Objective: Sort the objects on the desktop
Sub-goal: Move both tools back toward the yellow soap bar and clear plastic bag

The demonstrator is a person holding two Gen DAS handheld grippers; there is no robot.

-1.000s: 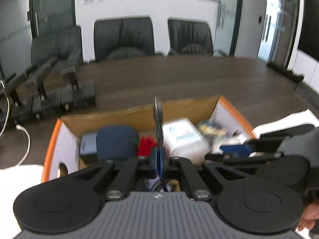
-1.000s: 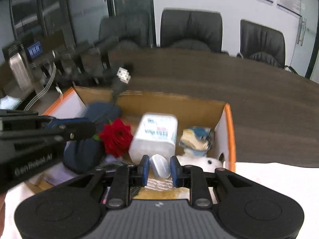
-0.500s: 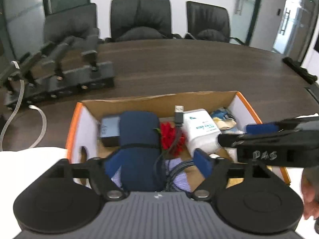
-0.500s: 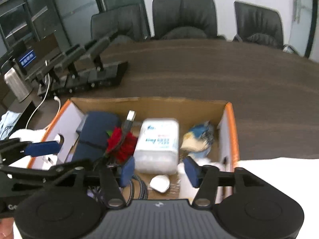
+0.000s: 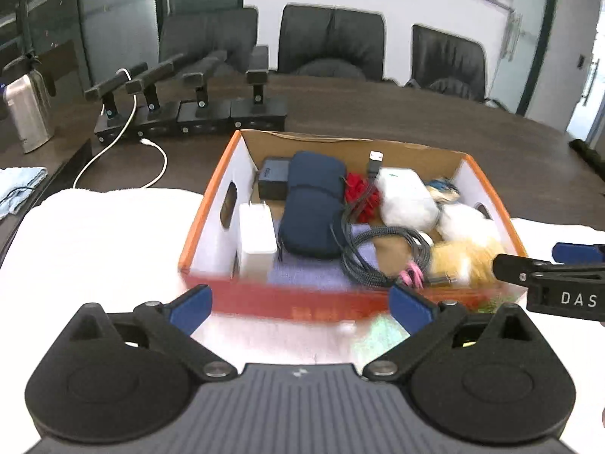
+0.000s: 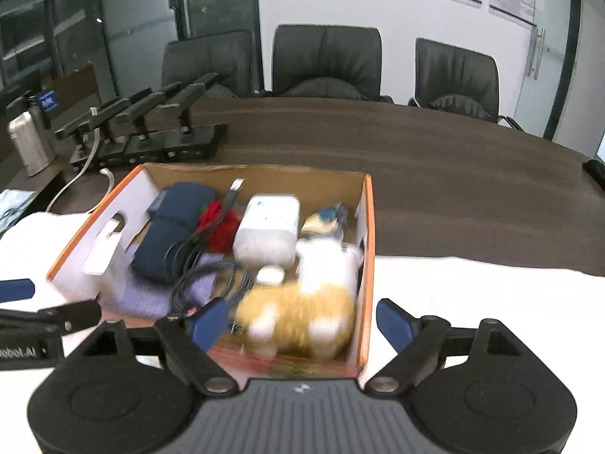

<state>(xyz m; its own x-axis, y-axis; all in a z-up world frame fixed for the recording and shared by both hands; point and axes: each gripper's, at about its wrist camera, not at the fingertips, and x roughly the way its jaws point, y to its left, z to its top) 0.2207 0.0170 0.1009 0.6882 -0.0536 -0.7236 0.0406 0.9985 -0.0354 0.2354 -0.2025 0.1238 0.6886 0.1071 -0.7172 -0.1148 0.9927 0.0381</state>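
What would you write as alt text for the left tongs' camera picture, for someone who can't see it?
An orange-edged cardboard box sits on a white cloth, packed with a navy pouch, a white charger, a coiled black cable, a red flower and a fluffy toy. The left tongs hang open before it, empty; the right tongs reach in from the right.

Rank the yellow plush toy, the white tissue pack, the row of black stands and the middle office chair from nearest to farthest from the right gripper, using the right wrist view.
From the right gripper:
1. Yellow plush toy, at the box's near end, just beyond the fingers.
2. White tissue pack, mid-box.
3. Row of black stands, on the table beyond the box, left.
4. Middle office chair, behind the table.
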